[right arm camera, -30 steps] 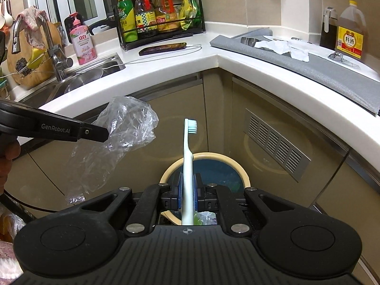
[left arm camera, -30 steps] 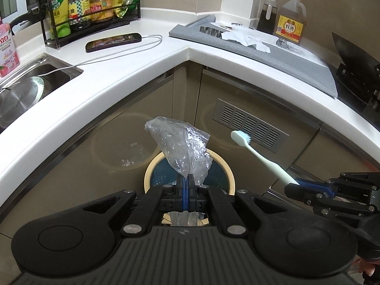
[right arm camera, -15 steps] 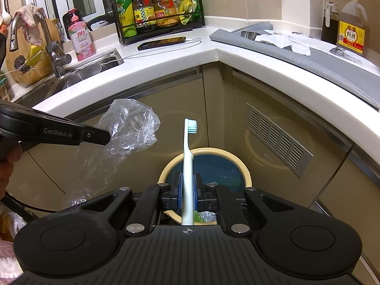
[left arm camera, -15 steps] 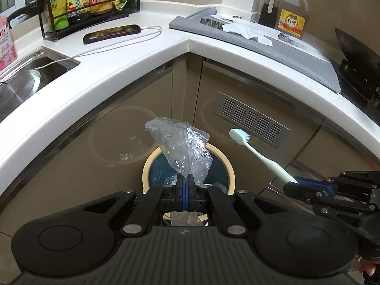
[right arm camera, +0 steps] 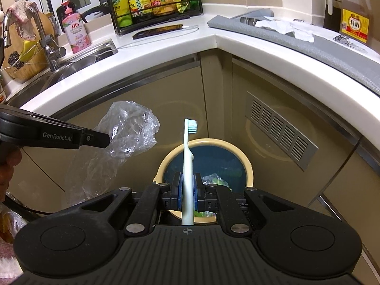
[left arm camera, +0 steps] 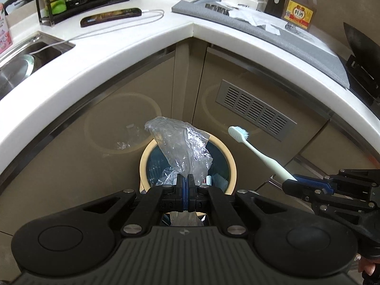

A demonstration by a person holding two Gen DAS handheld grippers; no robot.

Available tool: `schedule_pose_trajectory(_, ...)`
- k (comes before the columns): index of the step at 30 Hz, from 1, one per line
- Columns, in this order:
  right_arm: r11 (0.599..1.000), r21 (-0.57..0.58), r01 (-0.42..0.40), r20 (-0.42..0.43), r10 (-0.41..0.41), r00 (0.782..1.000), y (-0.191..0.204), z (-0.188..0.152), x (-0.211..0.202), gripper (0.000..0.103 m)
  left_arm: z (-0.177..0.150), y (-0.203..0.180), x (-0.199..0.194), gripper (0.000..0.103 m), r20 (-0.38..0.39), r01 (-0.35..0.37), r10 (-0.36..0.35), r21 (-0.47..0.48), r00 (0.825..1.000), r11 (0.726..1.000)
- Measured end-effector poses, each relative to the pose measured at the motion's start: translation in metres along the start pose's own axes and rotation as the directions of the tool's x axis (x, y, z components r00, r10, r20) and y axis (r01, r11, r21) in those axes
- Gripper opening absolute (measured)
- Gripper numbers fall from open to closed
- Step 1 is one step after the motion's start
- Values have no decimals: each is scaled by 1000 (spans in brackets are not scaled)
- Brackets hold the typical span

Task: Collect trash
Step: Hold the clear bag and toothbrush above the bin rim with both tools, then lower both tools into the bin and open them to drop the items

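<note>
A round bin (left arm camera: 232, 166) with a cream rim and dark inside stands on the floor in the cabinet corner, with some trash in it. My left gripper (left arm camera: 185, 182) is shut on a crumpled clear plastic bag (left arm camera: 180, 147), which hangs over the bin's opening. My right gripper (right arm camera: 187, 194) is shut on a pale green toothbrush (right arm camera: 188, 161), bristles up, above the bin (right arm camera: 249, 173). The left wrist view has the toothbrush (left arm camera: 258, 154) slanting in from the right gripper (left arm camera: 291, 182). From the right wrist, the bag (right arm camera: 128, 133) and the left gripper (right arm camera: 105, 141) sit left of the bin.
A white corner counter (left arm camera: 142, 47) curves above the bin. On it are a phone (left arm camera: 110, 16) with a cable, a bottle rack (right arm camera: 152, 2), a grey mat (right arm camera: 308, 40) with crumpled tissue (right arm camera: 285, 27) and an oil bottle (left arm camera: 300, 8). A sink (right arm camera: 78, 64) lies left, a vent grille (left arm camera: 256, 109) right.
Both grippers have come lower and closer to the bin, which looks larger now. The counter sits higher in both views. Both holds are unchanged.
</note>
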State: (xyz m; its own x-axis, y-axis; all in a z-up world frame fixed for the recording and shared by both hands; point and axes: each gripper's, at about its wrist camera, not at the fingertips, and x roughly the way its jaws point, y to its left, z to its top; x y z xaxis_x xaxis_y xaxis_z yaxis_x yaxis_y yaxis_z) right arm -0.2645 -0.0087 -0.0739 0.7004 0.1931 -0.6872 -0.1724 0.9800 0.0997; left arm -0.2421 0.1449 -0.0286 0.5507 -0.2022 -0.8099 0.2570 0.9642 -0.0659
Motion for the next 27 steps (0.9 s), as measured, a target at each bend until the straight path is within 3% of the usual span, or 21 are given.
schedule_pose_trajectory(13, 999, 48, 4, -80, 0, 997, -16, 7, 39, 10, 10, 6, 42, 0, -76, 6, -7, -14, 997, 1000)
schedule_pose_trajectory(27, 995, 103, 15, -173, 3, 985, -40, 19, 99, 10, 26, 12, 112, 0, -199, -12, 10, -11, 980, 1000)
